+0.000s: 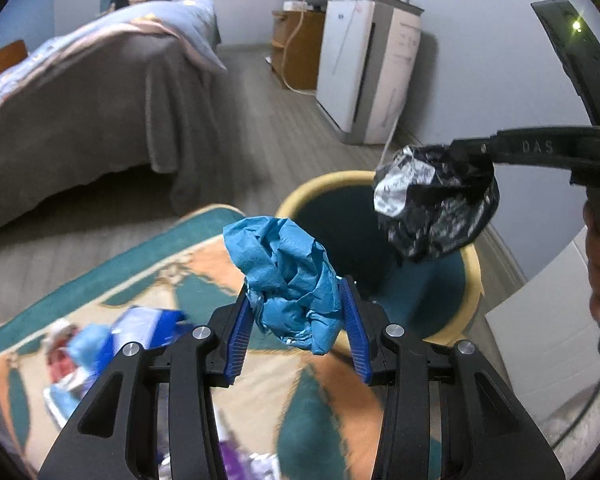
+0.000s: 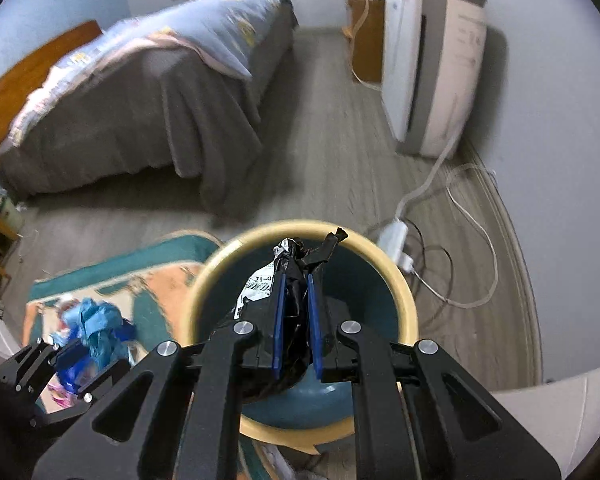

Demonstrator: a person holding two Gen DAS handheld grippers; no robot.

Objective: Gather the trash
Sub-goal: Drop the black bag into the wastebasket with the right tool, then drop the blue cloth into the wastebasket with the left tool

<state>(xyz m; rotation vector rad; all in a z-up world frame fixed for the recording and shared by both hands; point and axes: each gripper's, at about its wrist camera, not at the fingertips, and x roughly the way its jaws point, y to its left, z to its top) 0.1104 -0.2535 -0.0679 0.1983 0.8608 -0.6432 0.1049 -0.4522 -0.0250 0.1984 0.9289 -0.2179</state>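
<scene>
My left gripper (image 1: 296,296) is shut on a crumpled blue paper wad (image 1: 288,284), held above the rug just short of the bin's near rim. The bin (image 1: 474,280) is round, teal inside with a cream rim. My right gripper (image 2: 297,280) is shut on a crumpled black and white plastic wrapper (image 2: 296,300) and hangs directly over the bin (image 2: 404,292). In the left wrist view the same wrapper (image 1: 436,208) dangles above the bin's far side from the right gripper (image 1: 460,148). The left gripper (image 2: 80,344) with the blue wad (image 2: 98,328) shows low at left in the right wrist view.
More litter (image 1: 100,340), blue, white and red, lies on the teal and orange rug (image 1: 188,264). A bed (image 1: 80,112) with a grey cover stands to the left. A white appliance (image 1: 364,68) stands against the wall, with a power strip and cables (image 2: 396,240) on the floor behind the bin.
</scene>
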